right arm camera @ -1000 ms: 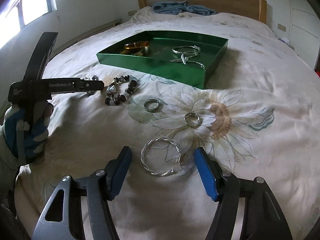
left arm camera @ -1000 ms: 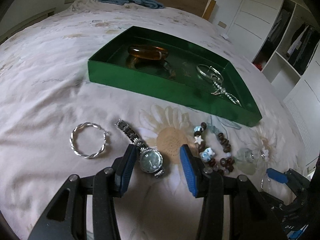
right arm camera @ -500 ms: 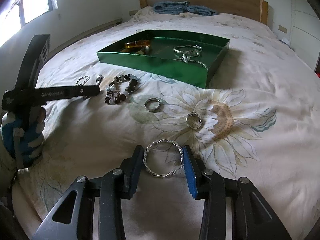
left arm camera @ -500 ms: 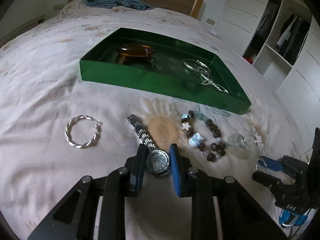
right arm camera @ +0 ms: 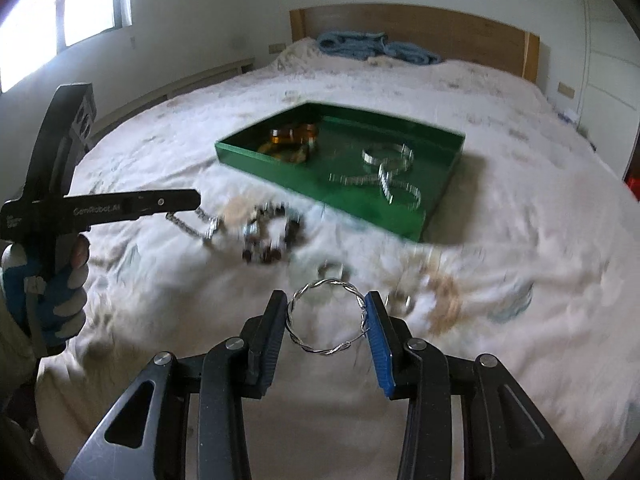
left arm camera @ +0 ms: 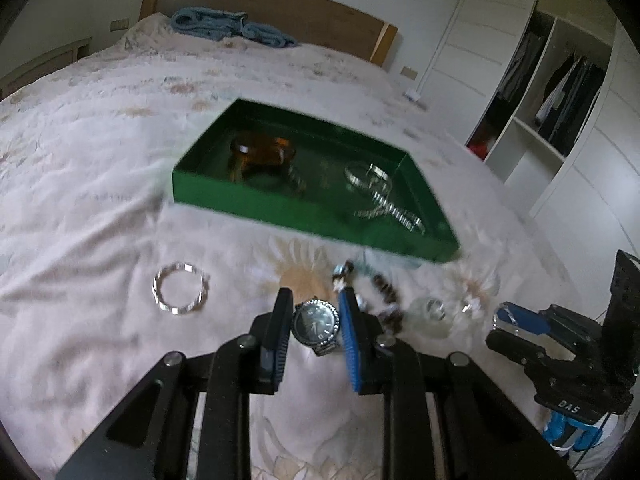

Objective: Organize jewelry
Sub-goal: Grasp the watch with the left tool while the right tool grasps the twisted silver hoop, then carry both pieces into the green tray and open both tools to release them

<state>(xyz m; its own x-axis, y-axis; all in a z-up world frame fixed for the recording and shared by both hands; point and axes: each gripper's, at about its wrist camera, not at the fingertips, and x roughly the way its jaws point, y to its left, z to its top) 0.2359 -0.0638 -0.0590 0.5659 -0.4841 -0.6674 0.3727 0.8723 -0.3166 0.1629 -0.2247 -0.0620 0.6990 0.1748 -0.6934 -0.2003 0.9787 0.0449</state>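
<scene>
My left gripper [left arm camera: 314, 320] is shut on a dark-faced silver watch [left arm camera: 315, 323] and holds it above the bedspread; in the right wrist view its band [right arm camera: 192, 226] hangs below the gripper. My right gripper [right arm camera: 327, 320] is shut on a twisted silver bangle [right arm camera: 326, 318], lifted off the bed. The green tray [left arm camera: 280, 210] lies ahead with an amber bangle [left arm camera: 260, 152] and silver bracelets [left arm camera: 376, 188] inside. It also shows in the right wrist view [right arm camera: 308, 178].
On the bedspread lie a second twisted silver bangle [left arm camera: 180, 294], a beaded bracelet [left arm camera: 380, 292] and small rings [left arm camera: 434, 308]. A blue towel [left arm camera: 232, 28] lies by the headboard. A wardrobe [left arm camera: 560, 80] stands at the right.
Both grippers have lifted off the bed, the left with the watch and the right with the twisted bangle. The views are blurred from the motion.
</scene>
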